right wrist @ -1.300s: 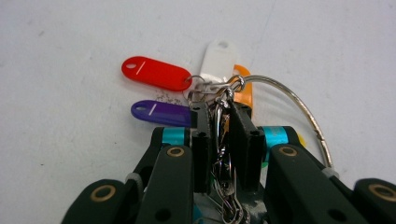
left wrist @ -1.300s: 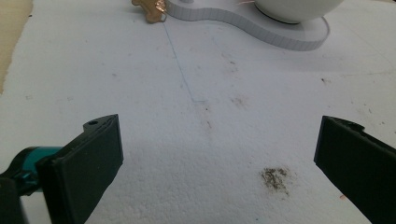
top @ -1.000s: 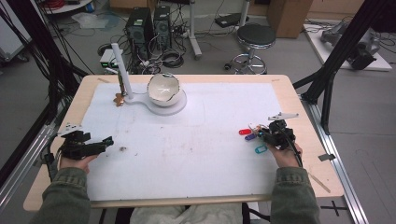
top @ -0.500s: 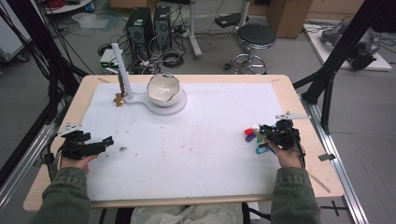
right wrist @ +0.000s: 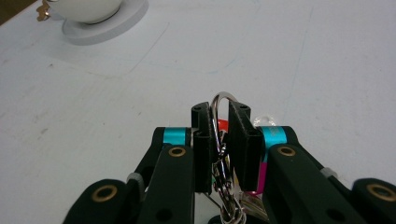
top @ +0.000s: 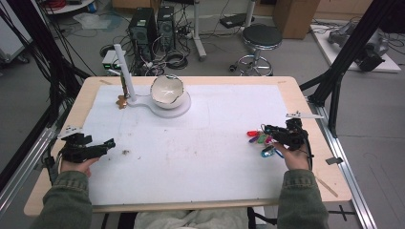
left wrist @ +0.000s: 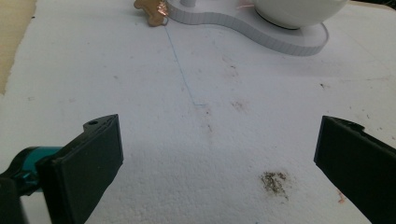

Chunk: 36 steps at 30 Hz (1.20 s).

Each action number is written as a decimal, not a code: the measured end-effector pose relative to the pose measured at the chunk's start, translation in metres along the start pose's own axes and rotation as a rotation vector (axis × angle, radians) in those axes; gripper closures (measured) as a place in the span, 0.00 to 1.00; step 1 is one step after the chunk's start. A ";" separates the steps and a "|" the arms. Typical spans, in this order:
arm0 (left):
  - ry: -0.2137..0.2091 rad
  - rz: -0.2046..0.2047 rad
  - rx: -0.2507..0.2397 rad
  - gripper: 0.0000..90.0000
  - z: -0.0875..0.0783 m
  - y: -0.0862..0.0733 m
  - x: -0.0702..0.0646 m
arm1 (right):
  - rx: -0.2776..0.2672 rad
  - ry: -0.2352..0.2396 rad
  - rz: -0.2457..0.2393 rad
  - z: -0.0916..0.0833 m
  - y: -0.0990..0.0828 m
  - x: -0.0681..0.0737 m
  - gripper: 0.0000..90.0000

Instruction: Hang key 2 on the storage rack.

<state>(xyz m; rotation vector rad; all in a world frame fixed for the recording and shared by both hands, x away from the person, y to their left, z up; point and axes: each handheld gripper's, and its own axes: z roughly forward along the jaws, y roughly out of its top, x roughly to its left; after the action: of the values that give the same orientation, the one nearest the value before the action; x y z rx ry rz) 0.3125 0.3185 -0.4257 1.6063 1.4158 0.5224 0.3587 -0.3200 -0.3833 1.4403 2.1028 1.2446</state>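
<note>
The right gripper [right wrist: 219, 123], seen at the lower right of the high view, has its jaws pinched together on a silver carabiner clip [right wrist: 219, 105]. The clip's loop rises between the two black jaws in the right gripper view. A bunch of keys [top: 260, 140] with coloured heads hangs from it. Red, green, purple and blue heads can be made out, fanned just left of the gripper in the high view; the exact number of keys cannot be told. The bunch sits at the right side of the white mat [top: 205, 143] that covers the counter [top: 305, 95].

The left gripper [left wrist: 215, 154] rests at the lower left of the high view. Its two jaws stand wide apart, holding nothing, with only bare stained mat between them.

One white bowl [top: 167, 89] sits on a white stand base [top: 184, 106] in the upper left part of the mat. What lies inside the bowl cannot be told. One white post [top: 122, 67] rises from the same base, left of the bowl. One small copper-coloured object [top: 122, 101] lies touching the base at its left end.
</note>
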 end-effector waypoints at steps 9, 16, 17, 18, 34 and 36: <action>-0.001 0.005 0.001 0.02 0.000 0.000 -0.001 | 0.001 0.047 0.019 -0.003 0.013 0.004 0.89; -0.003 0.009 0.005 0.02 0.001 0.000 -0.001 | -0.010 0.069 0.039 -0.006 0.021 0.006 0.89; -0.003 0.009 0.005 0.02 0.000 0.000 -0.001 | -0.011 0.076 0.043 -0.007 0.022 0.007 0.89; -0.003 0.008 0.004 0.02 0.000 0.000 -0.001 | -0.013 0.078 0.042 -0.007 0.023 0.007 0.89; -0.004 0.004 0.006 0.02 0.000 0.000 -0.002 | -0.029 0.127 0.015 -0.007 0.048 0.022 0.89; -0.004 0.004 0.006 0.02 0.000 0.000 -0.002 | -0.040 0.143 0.016 -0.007 0.053 0.025 0.89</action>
<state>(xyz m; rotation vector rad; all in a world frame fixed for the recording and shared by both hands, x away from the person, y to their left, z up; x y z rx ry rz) 0.3122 0.3168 -0.4256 1.6147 1.4127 0.5175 0.3753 -0.2957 -0.3323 1.3913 2.1480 1.4266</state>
